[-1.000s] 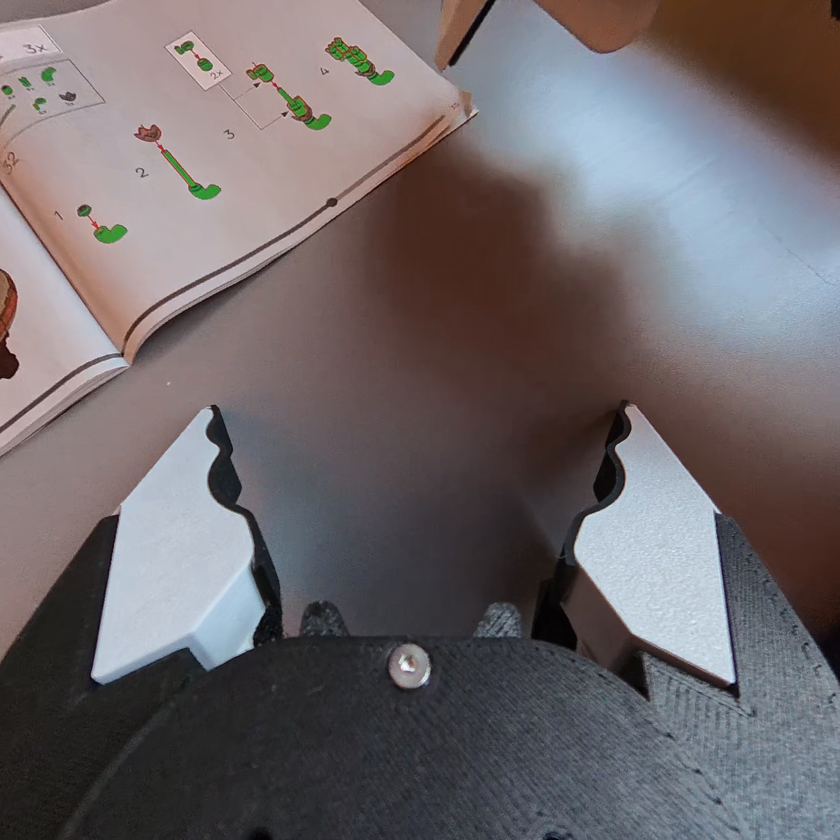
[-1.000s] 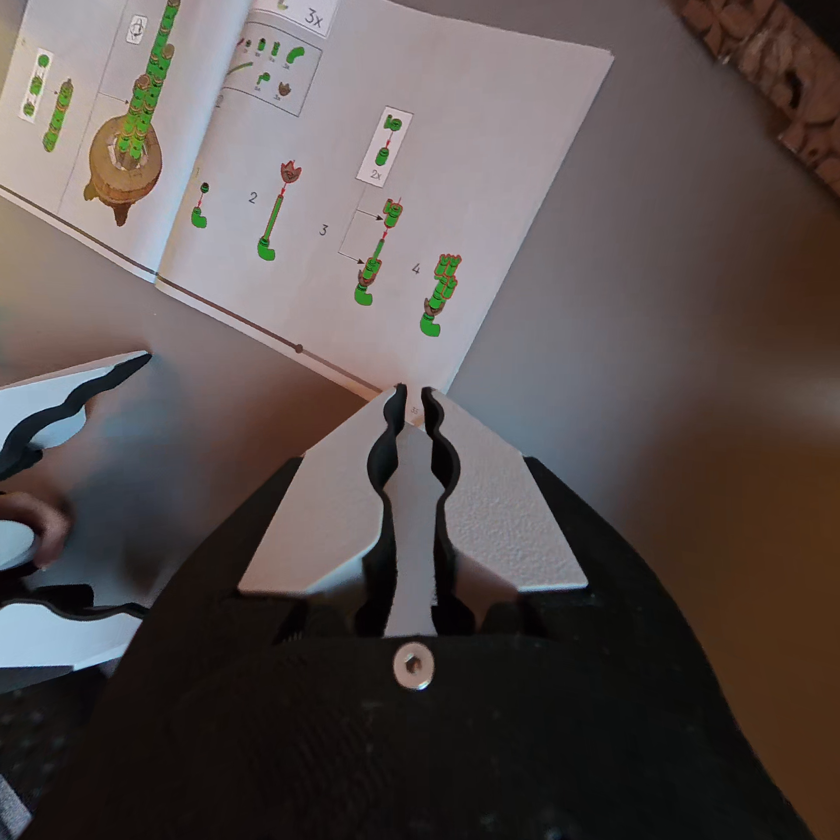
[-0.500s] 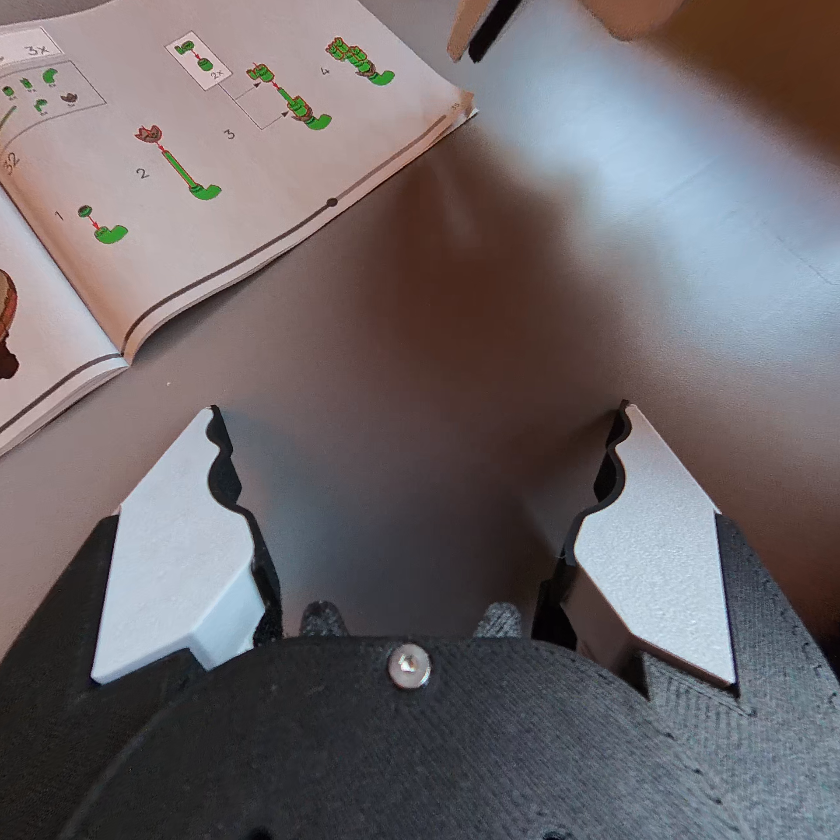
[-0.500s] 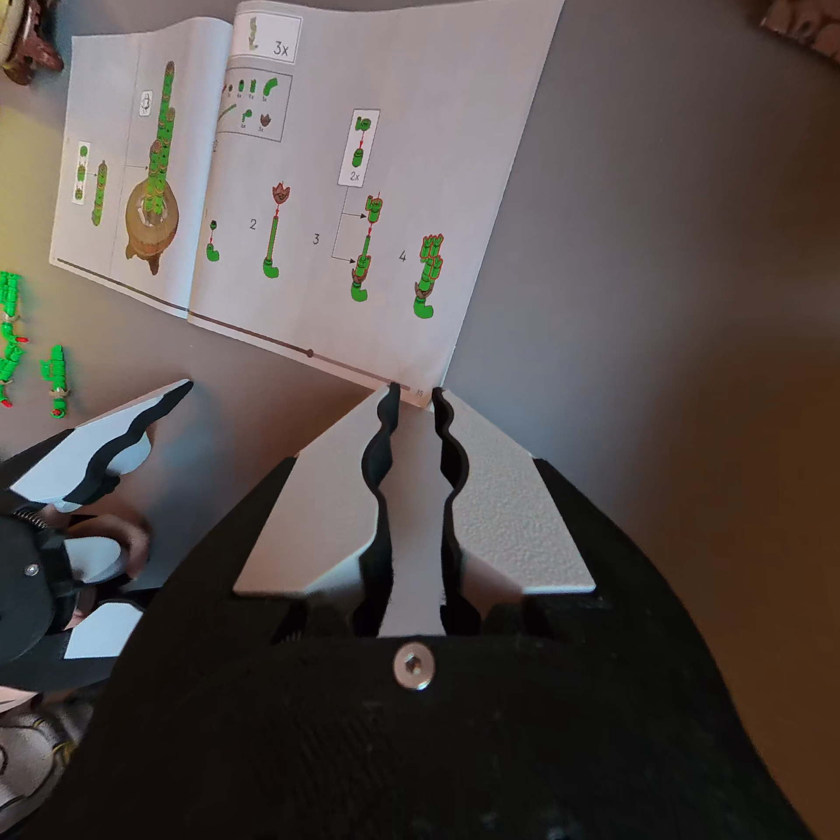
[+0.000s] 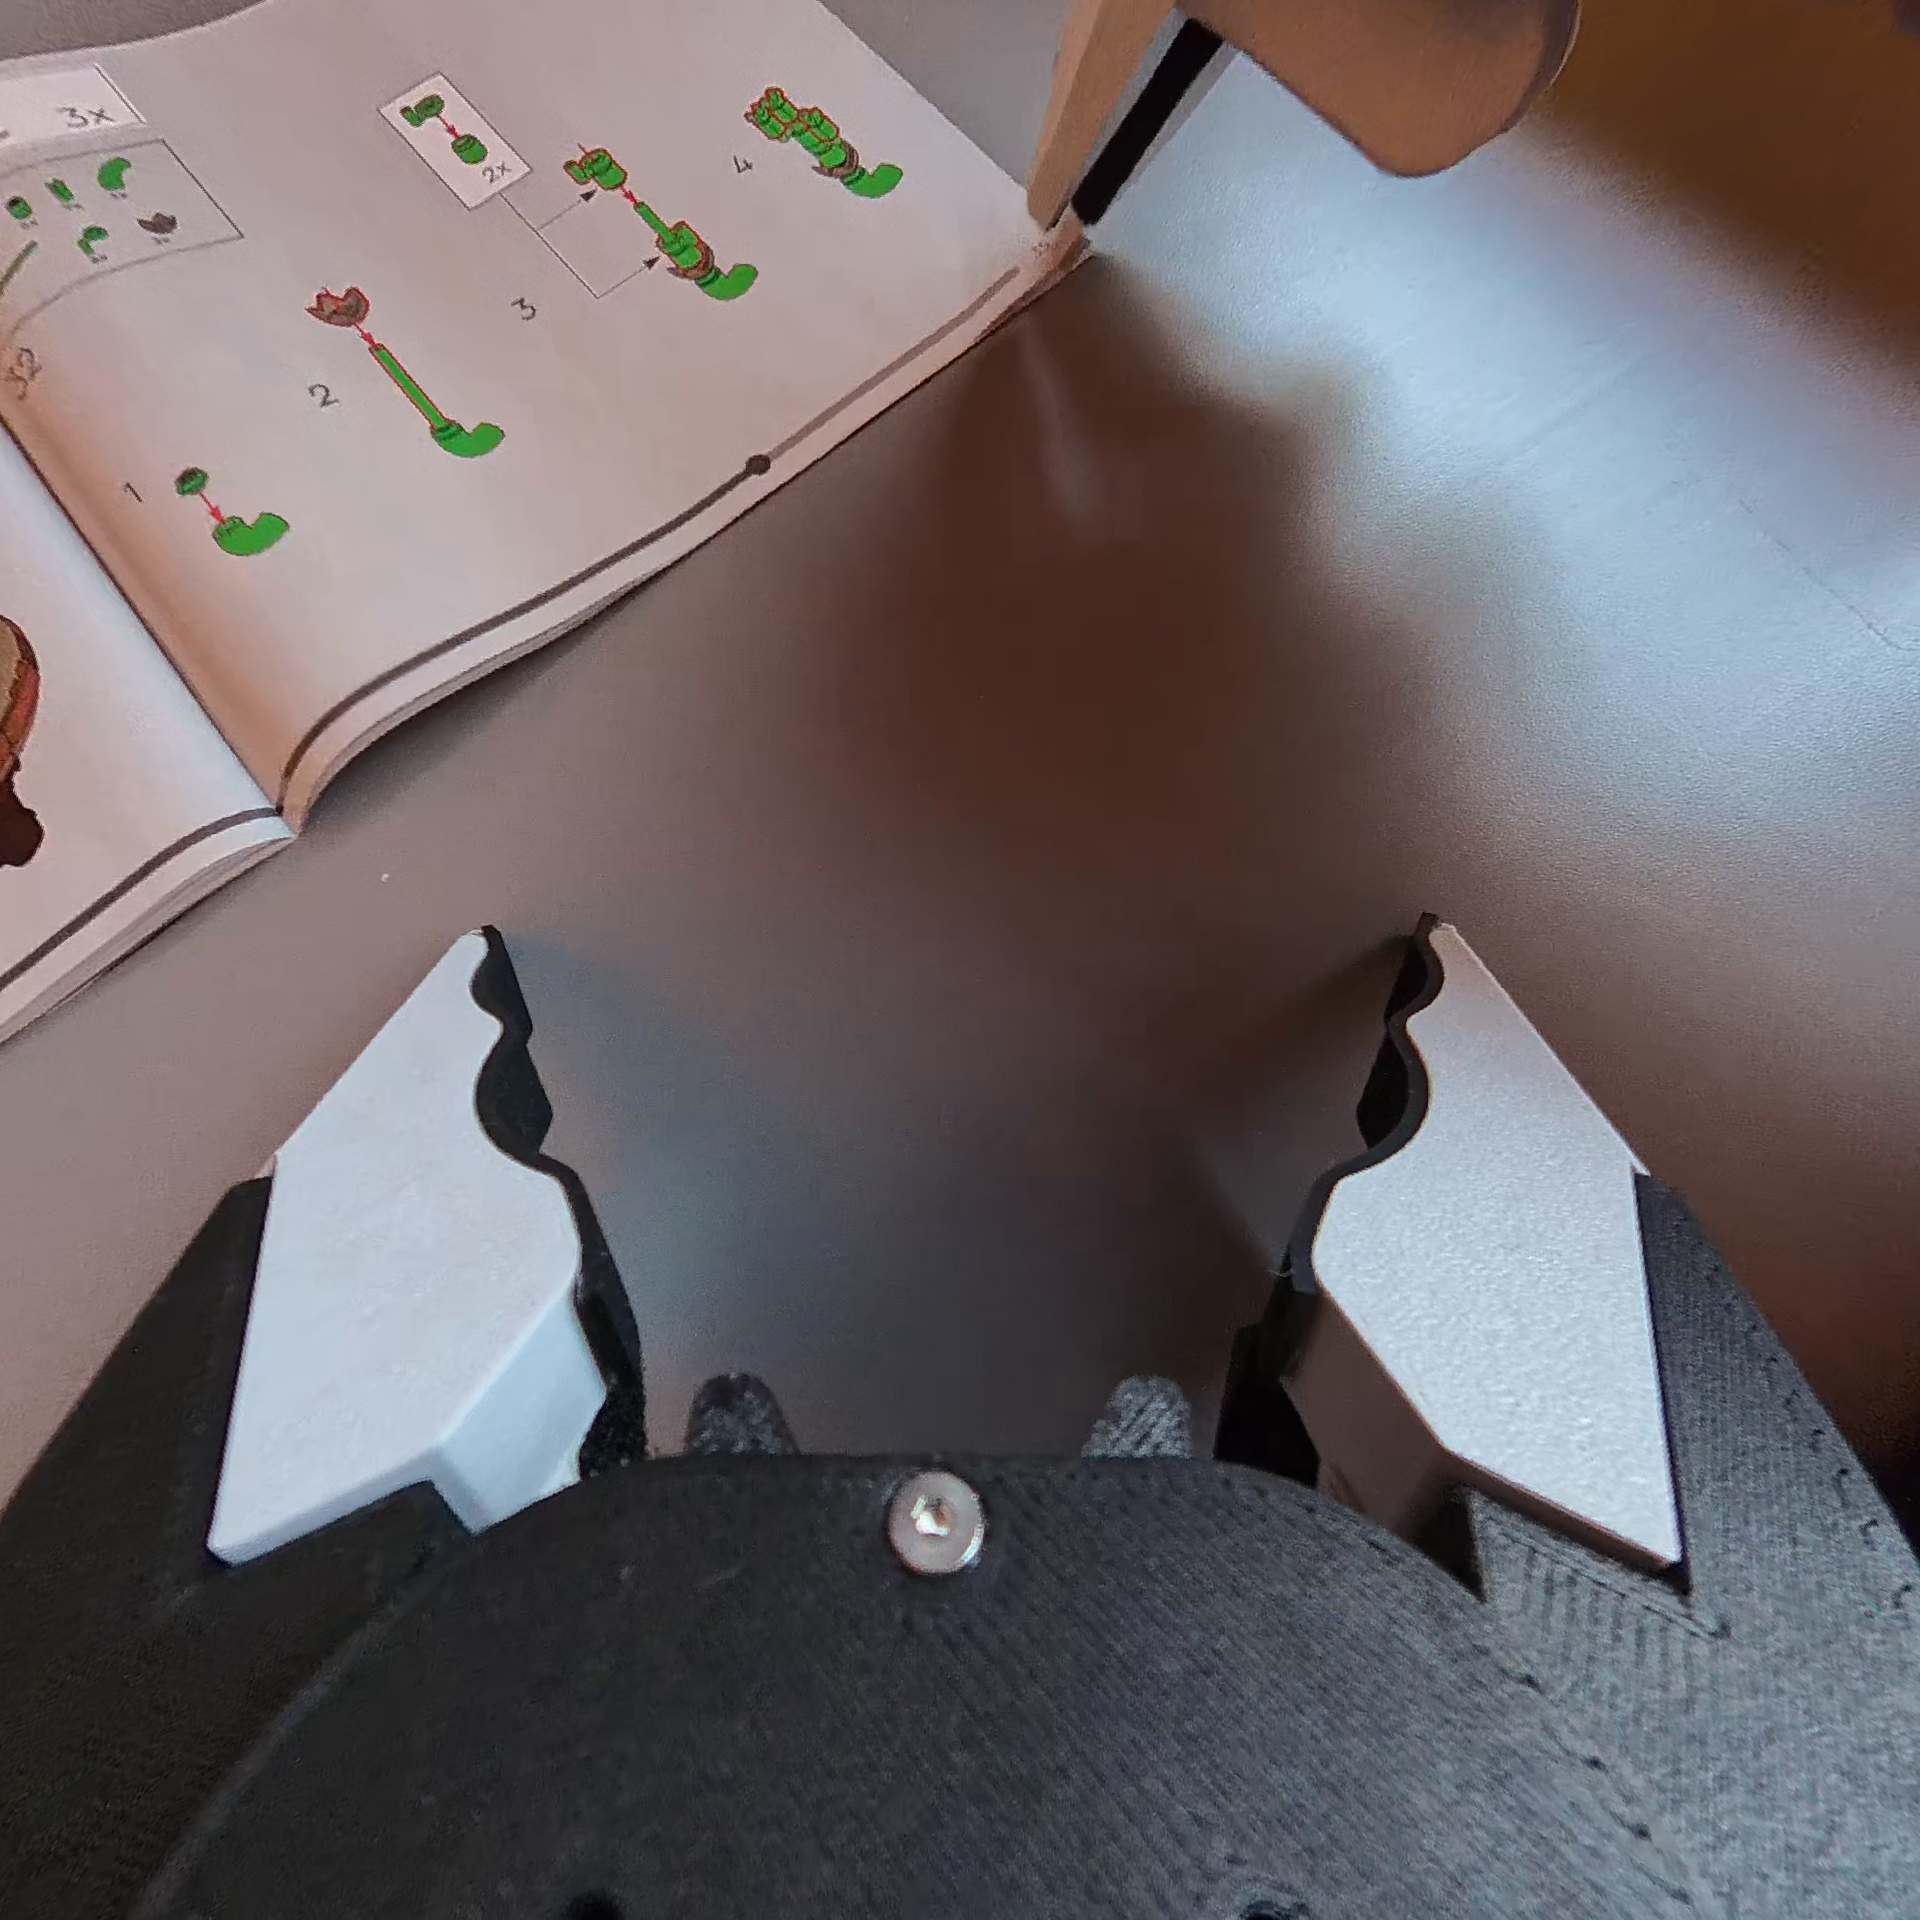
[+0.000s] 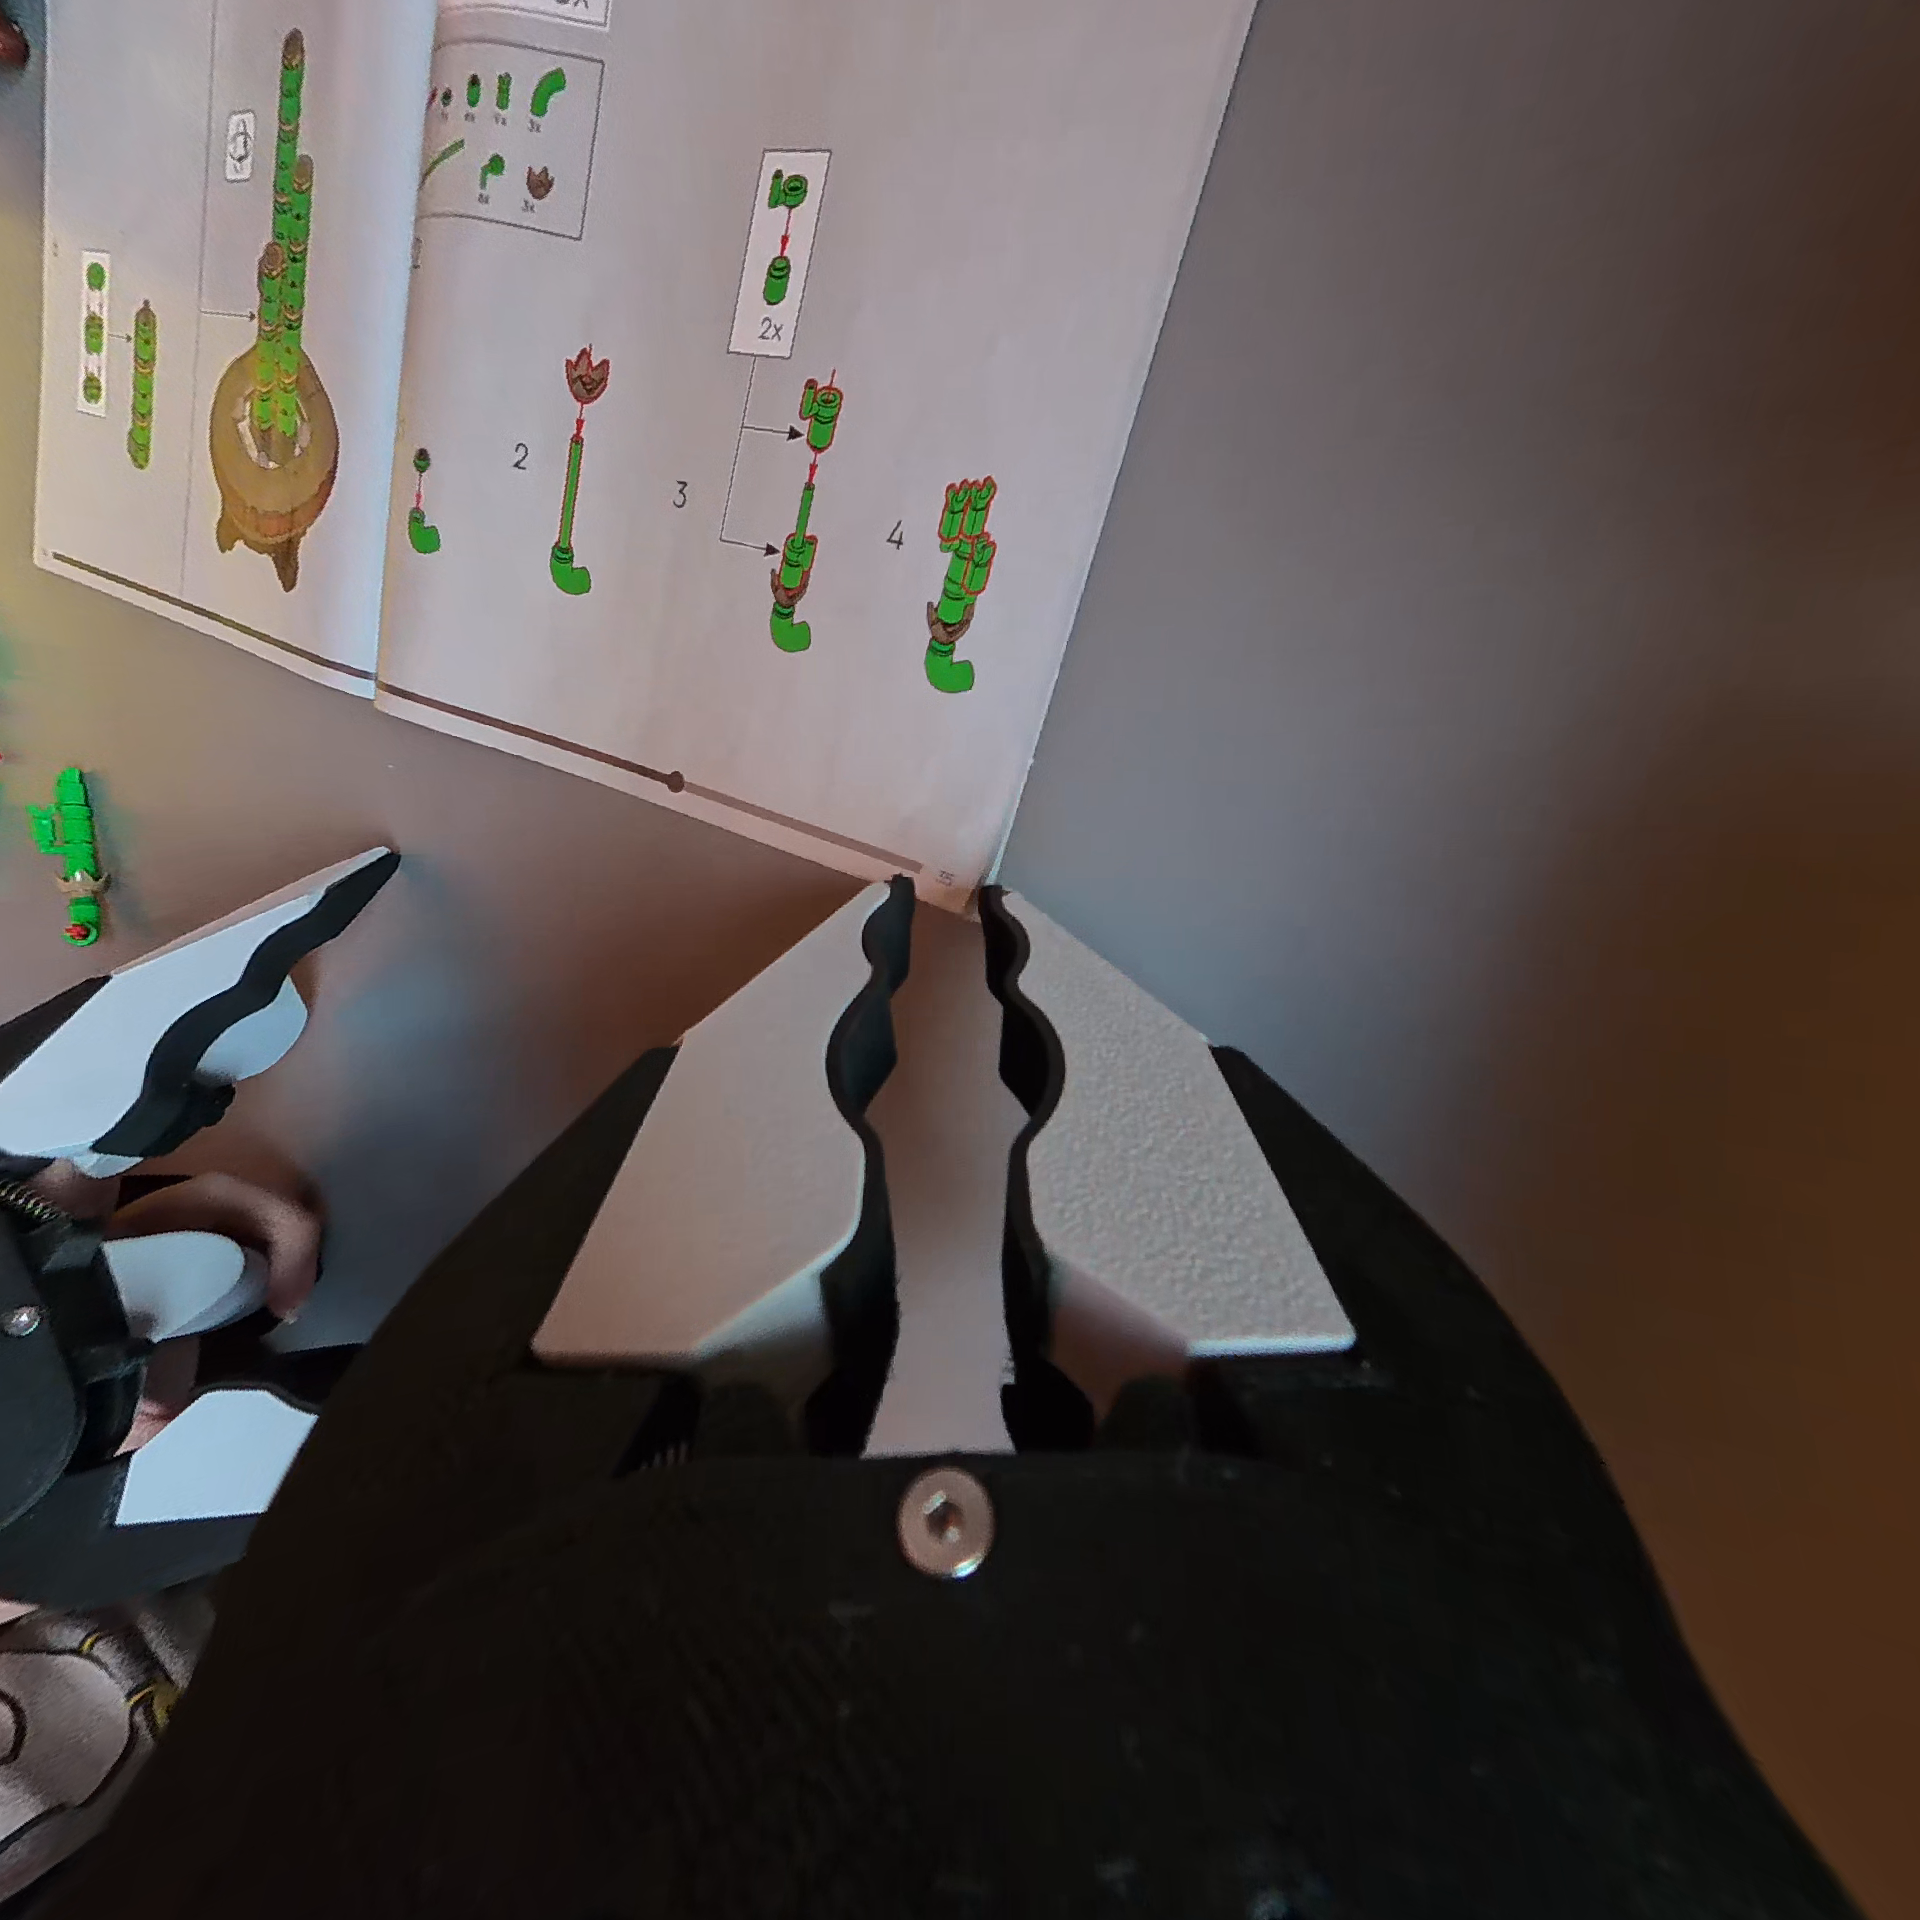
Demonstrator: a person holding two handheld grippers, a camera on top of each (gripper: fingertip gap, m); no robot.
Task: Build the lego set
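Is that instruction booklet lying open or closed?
Open: the instruction booklet lies spread on the table, two pages showing either side of its fold.

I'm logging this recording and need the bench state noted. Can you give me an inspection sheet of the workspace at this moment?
Surface: grey table, bare in front of the left gripper.
Job's things: open booklet lying flat; small green stem assembly beside it.
Clutter: nothing seen.
Grippers: left gripper wide open, empty, above bare table; right gripper nearly closed with a narrow gap, empty, tips at the booklet's near corner.
Cables: nothing seen.
Surroundings: a hand on the left gripper's handle; the rest is out of view.
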